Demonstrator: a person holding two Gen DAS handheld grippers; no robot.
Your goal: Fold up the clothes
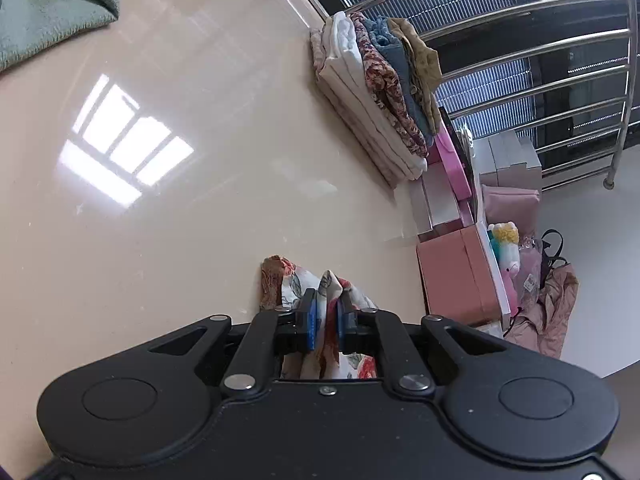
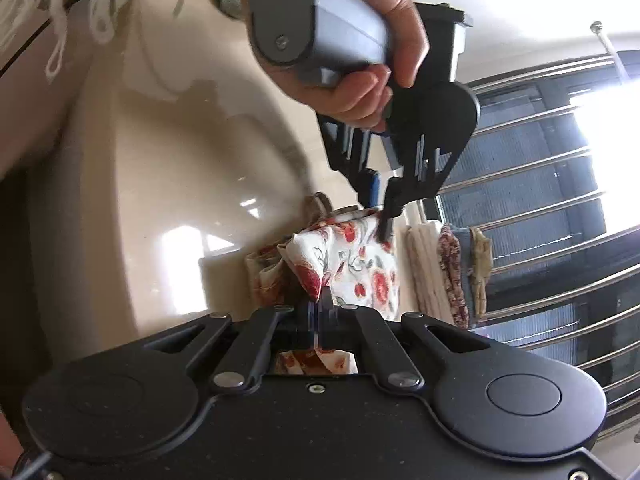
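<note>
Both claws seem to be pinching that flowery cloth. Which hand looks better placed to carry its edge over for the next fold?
Probably the left gripper: it holds the floral cloth by its raised far edge. The right gripper pinches the near corner, suited to anchoring.

Glossy beige tabletop point(image 1: 200, 220) — soft floral cloth point(image 2: 360, 264) (matt), shiny metal rack point(image 1: 560, 92)

Floral garment point(image 1: 326, 300) clamped between the blue pads point(image 1: 310, 322) of the left gripper point(image 1: 326, 320) above a glossy beige table point(image 1: 180, 208), folded clothes stack point(image 1: 380, 92) set near the far edge, green towel point(image 1: 52, 8) seen at top left, pink boxes point(image 1: 456, 276) placed beside the table.
</note>
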